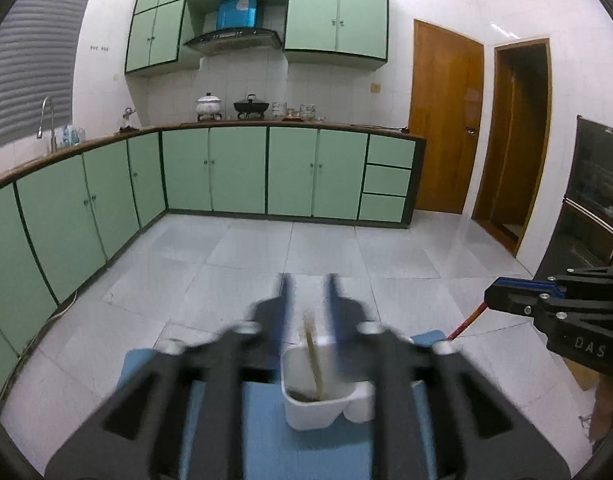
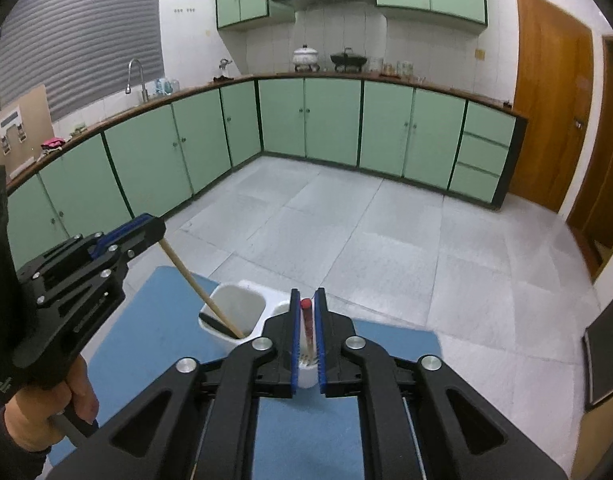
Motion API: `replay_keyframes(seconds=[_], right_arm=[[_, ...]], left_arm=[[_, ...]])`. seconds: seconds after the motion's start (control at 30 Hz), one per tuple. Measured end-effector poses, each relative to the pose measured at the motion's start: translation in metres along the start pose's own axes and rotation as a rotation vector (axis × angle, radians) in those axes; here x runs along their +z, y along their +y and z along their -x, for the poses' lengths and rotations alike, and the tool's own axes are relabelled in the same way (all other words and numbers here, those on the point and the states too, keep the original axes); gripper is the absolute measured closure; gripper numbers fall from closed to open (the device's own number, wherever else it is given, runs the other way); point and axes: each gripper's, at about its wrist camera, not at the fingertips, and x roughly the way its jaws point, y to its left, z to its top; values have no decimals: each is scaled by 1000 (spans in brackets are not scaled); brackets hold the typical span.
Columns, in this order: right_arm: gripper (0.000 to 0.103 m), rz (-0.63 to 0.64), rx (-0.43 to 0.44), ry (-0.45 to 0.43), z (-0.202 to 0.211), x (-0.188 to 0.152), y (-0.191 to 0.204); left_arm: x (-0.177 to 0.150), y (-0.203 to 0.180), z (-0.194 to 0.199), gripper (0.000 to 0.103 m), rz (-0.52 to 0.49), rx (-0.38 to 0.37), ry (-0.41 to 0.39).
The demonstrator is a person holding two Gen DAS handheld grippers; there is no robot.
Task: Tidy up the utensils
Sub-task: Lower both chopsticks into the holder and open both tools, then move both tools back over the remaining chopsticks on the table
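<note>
Left gripper (image 2: 156, 229) clamps the wooden-handled utensil (image 2: 200, 290), its head already down in the white plastic two-compartment holder (image 2: 234, 316). Right gripper (image 2: 306, 320) pinches a red-handled fork (image 2: 306, 322) upright, tines low over the neighbouring compartment, likely for a straight drop.

You are seeing only one readable marking: the embossed letters "DAS" sitting on the black plastic body of your right gripper (image 1: 492, 298); other markings are staying illegible.

Black grippers with blue-padded fingers (image 2: 293, 344), silver screws, white "DAS" lettering; bare-skinned hand (image 2: 80, 394).
</note>
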Motion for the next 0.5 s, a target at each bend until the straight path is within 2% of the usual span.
replay_keyframes(seconds=[0.07, 0.13, 0.2, 0.27, 0.3, 0.37, 0.5], right_arm=[[92, -9, 8, -21, 10, -1, -1], [91, -18, 17, -57, 29, -2, -3], [89, -28, 24, -98, 55, -7, -5], [86, -24, 21, -138, 79, -17, -5], [82, -18, 14, -168, 97, -28, -4], [80, -12, 12, -203, 122, -48, -1], [77, 5, 2, -237, 164, -119, 12]], left_arm=[[3, 4, 13, 56, 5, 8, -21], [10, 8, 30, 54, -3, 6, -35], [12, 9, 51, 47, -24, 17, -53], [12, 11, 80, 44, -57, 27, -73], [9, 11, 95, 39, -63, 25, -82], [-4, 14, 126, 35, -83, 19, -93], [-50, 19, 180, 31, -93, 8, -73]])
